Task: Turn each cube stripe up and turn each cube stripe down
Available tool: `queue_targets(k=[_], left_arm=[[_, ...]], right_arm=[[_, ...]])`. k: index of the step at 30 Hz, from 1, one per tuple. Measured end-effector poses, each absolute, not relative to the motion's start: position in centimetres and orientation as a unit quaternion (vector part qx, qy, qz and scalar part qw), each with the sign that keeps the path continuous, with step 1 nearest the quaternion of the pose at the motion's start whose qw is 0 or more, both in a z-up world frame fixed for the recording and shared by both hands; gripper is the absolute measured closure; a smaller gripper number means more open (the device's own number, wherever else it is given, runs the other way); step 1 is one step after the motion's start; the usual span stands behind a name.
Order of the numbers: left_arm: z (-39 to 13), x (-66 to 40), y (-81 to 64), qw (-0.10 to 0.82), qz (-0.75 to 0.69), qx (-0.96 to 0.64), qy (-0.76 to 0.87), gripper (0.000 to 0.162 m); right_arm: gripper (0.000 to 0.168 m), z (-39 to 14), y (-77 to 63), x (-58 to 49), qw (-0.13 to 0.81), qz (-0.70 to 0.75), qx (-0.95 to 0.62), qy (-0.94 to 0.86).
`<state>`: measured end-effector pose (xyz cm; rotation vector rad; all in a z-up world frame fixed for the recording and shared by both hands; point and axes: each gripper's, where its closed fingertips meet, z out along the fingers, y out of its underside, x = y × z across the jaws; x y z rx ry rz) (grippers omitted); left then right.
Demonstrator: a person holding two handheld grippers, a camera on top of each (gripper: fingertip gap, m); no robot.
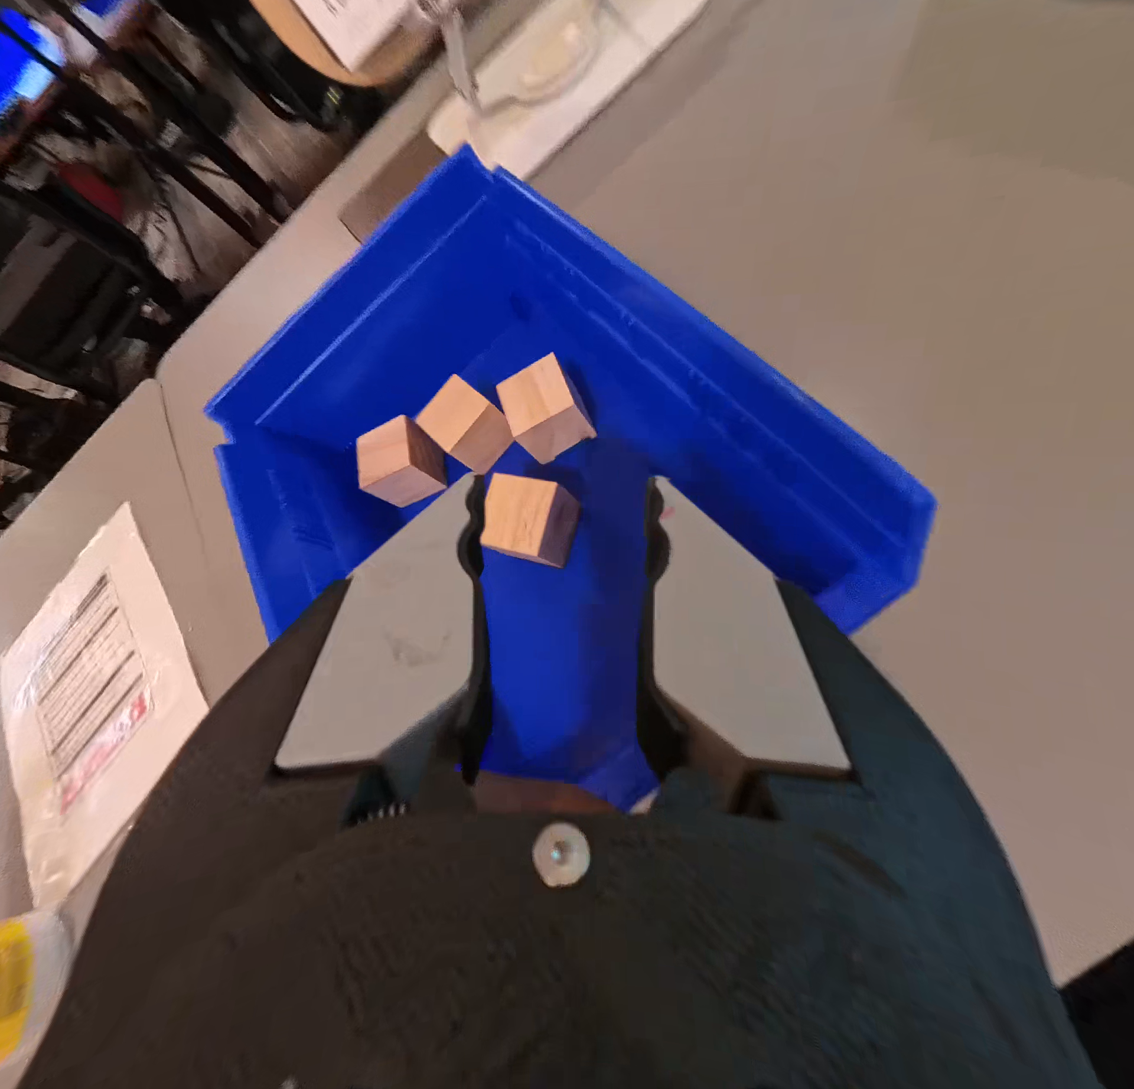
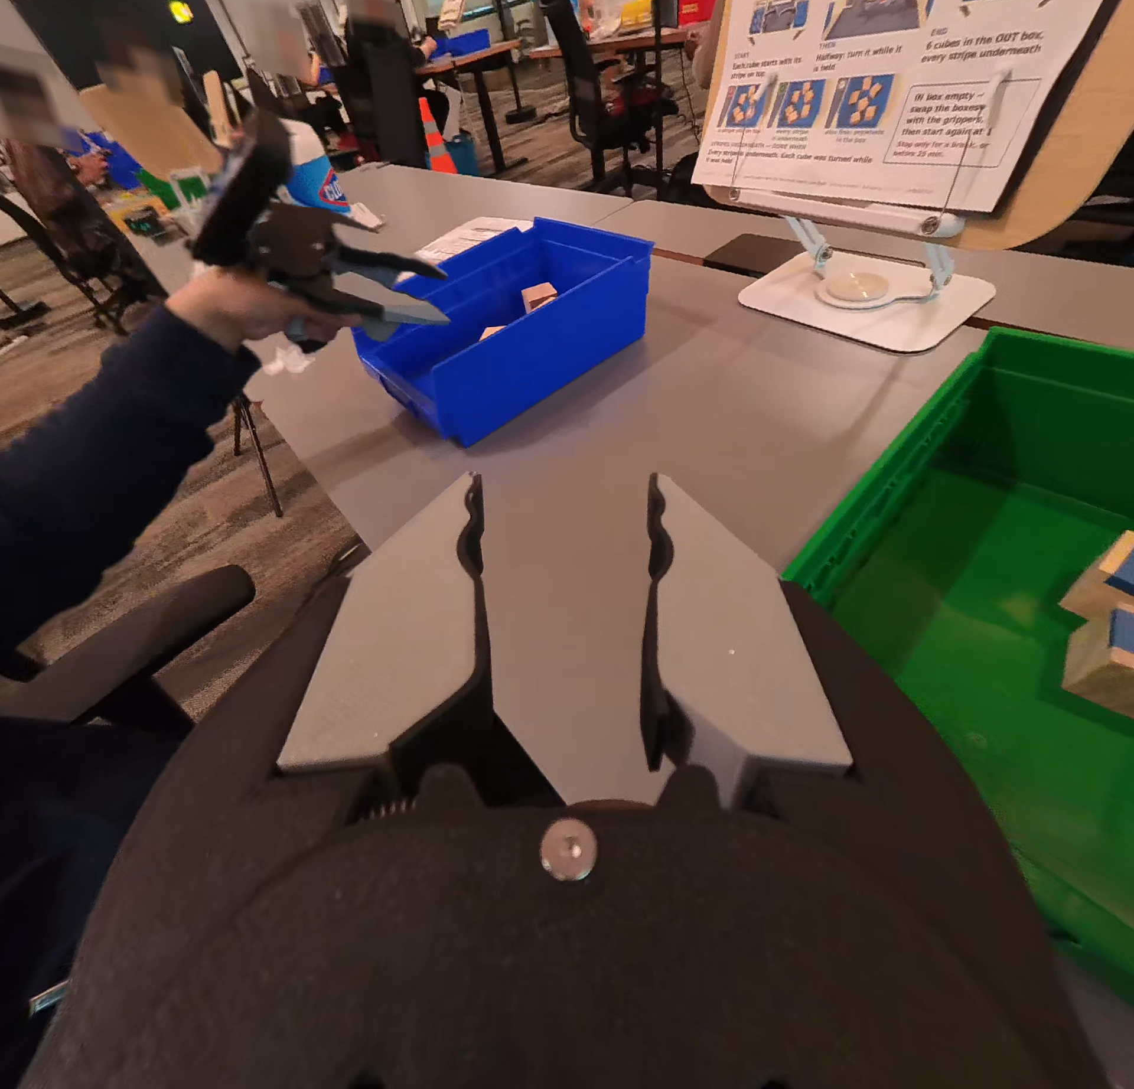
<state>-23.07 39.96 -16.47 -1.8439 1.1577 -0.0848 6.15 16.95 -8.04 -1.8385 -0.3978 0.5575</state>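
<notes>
Several plain wooden cubes (image 1: pixel 531 518) lie in the blue bin (image 1: pixel 705 378), no stripe showing on top. My left gripper (image 1: pixel 561 483) is open and empty, hovering over the bin just above the nearest cube. In the right wrist view the left gripper (image 2: pixel 445 295) hangs over the blue bin (image 2: pixel 540 348), held by a hand in a dark sleeve. My right gripper (image 2: pixel 564 483) is open and empty above the grey table, between the two bins. The green bin (image 2: pixel 957 507) at right holds wooden cubes with blue stripes showing (image 2: pixel 1104 624).
A sheet of instructions on a board with a white stand (image 2: pixel 865 305) stands at the table's back. A paper in a plastic sleeve (image 1: pixel 80 710) lies left of the blue bin. A black chair armrest (image 2: pixel 141 624) is at the table's left edge. People sit at desks beyond.
</notes>
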Motion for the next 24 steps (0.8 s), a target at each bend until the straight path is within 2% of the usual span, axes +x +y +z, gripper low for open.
queue_targets(k=[4,10,14,16,19,24], left_arm=[[-19.9,-22.7,43.5,0.356,-0.005,-0.789,0.500,0.103],[-25.7,-24.4,46.4,0.227,0.030,-0.845,0.483,0.106],[-26.3,-24.5,46.8,0.221,0.016,-0.857,0.465,0.112],[-25.2,-24.4,46.7,0.246,0.012,-0.848,0.469,0.112],[-21.2,-23.7,45.5,0.331,0.005,-0.814,0.477,0.112],[-11.0,-16.5,33.7,0.543,-0.186,-0.612,0.544,0.112]], right_arm=[[0.117,-7.4,16.7,6.5,0.566,0.233,-0.773,-0.165],[0.119,-6.7,16.2,6.7,0.577,0.242,-0.762,-0.166],[0.119,-6.8,16.3,6.9,0.575,0.256,-0.760,-0.163],[0.119,-7.0,16.4,6.7,0.570,0.272,-0.758,-0.165],[0.119,-7.4,16.3,5.7,0.553,0.307,-0.755,-0.176],[0.118,-7.9,16.1,2.3,0.524,0.360,-0.744,-0.209]])
